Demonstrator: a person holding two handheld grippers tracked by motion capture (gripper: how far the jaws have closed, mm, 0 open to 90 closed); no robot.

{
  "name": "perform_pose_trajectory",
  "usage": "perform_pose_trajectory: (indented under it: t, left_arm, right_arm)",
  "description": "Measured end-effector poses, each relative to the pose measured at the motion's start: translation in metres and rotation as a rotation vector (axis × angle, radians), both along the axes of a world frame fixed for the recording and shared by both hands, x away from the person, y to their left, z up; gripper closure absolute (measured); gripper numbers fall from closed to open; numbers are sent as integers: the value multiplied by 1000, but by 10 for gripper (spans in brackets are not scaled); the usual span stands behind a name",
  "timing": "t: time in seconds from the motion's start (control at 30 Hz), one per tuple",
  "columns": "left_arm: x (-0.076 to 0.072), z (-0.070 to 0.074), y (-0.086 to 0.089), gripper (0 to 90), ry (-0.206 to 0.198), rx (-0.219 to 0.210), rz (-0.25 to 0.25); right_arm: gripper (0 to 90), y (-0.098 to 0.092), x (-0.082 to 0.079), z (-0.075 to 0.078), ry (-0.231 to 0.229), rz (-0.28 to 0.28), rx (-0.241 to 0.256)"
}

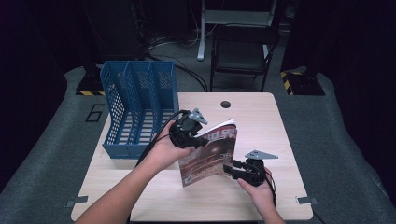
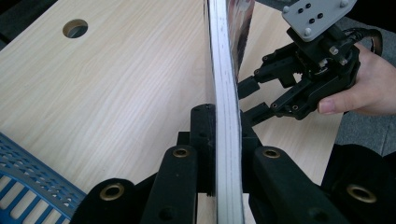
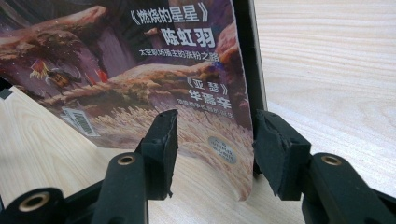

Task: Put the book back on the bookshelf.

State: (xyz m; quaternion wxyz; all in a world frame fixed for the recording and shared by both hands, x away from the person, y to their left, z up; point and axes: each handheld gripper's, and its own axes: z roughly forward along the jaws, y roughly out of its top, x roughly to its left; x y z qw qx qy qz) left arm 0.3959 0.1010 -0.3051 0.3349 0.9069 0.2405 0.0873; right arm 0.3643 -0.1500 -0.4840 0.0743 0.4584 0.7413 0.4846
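A magazine (image 1: pixel 210 154) with a brown illustrated cover stands upright on edge on the wooden table (image 1: pixel 261 126). My left gripper (image 1: pixel 198 140) is shut on its upper left part; in the left gripper view the jaws (image 2: pixel 224 126) clamp the white page edge (image 2: pixel 226 84). My right gripper (image 1: pixel 229 170) sits at the magazine's lower right and stands open. In the right gripper view its jaws (image 3: pixel 212 126) straddle the lower corner of the cover (image 3: pixel 140 60), one on each side, with gaps showing. The left gripper view also has the right gripper (image 2: pixel 250 99), open beside the magazine.
A blue mesh file rack (image 1: pixel 140 107) with three slots stands at the table's left rear, close to my left hand. A round cable hole (image 1: pixel 226 104) lies in the table's far middle. A dark chair (image 1: pixel 243 46) stands beyond the table.
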Motion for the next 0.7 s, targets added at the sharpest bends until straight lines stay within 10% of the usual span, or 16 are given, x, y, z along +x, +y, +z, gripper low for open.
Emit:
perform_pose_trajectory:
  t: [0.7]
  left_arm:
    - [3,2,-1,840,25,8,-23]
  right_arm:
    - [499,0,0,0,12,1,1]
